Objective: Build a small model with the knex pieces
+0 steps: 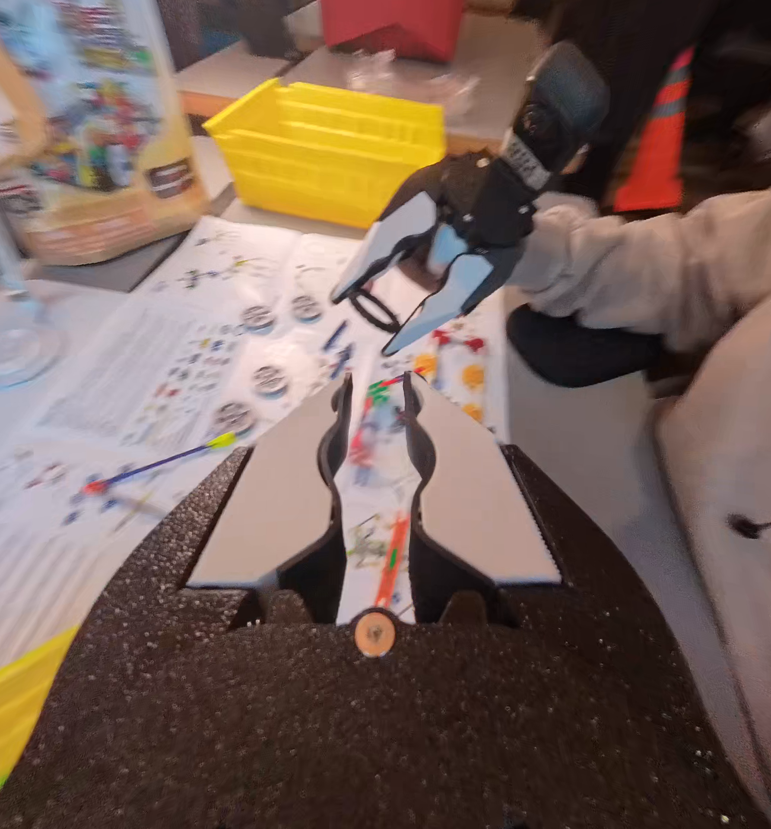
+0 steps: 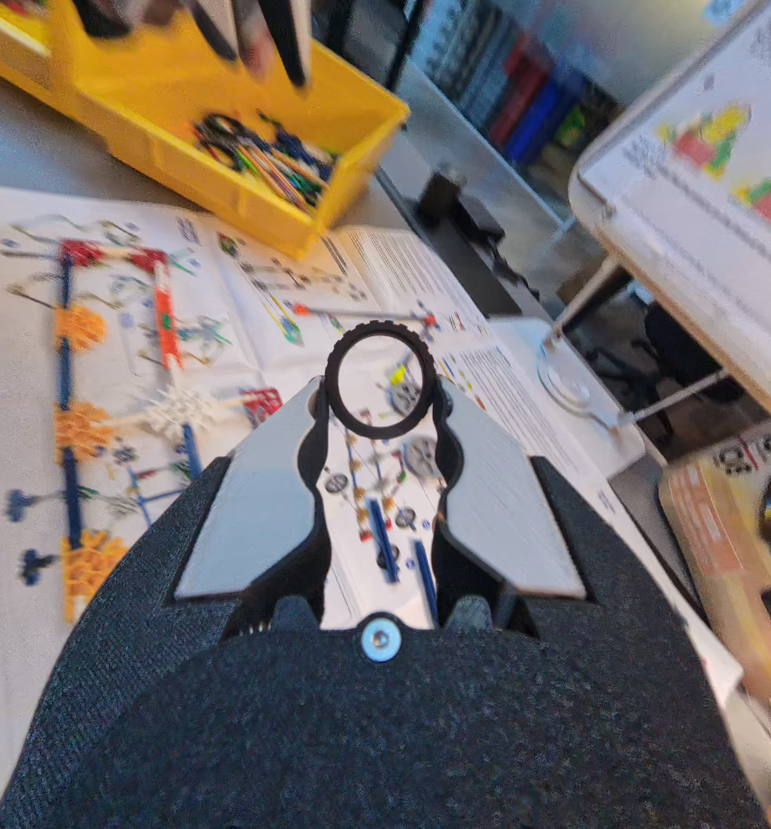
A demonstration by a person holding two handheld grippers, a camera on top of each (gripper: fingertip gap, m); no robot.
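Observation:
My right gripper point(image 2: 380, 386) is shut on a black toothed rubber ring point(image 2: 376, 434) and holds it upright above the printed instruction sheet point(image 2: 419, 269). It also shows in the left wrist view point(image 1: 365, 323), held by a sleeved arm, with the ring point(image 1: 374, 314) between its tips. My left gripper point(image 1: 376, 381) is open and empty, a short way below and in front of the right one; its blurred fingers point(image 2: 293, 49) show at the top of the right wrist view. A rod-and-connector model point(image 2: 69, 403) with blue rods and orange and red connectors lies on the sheet to the left.
A yellow bin point(image 2: 222, 197) holds several coloured rods. A yellow bin point(image 1: 329, 152) stands behind the sheet. A loose blue rod point(image 1: 159, 466) lies on the paper. A colourful box point(image 1: 105, 134), a tablet on a clear stand point(image 2: 688, 224), and a person's sleeve point(image 1: 643, 269) surround the sheet. My right fingertips sit around 12 cm from my left ones.

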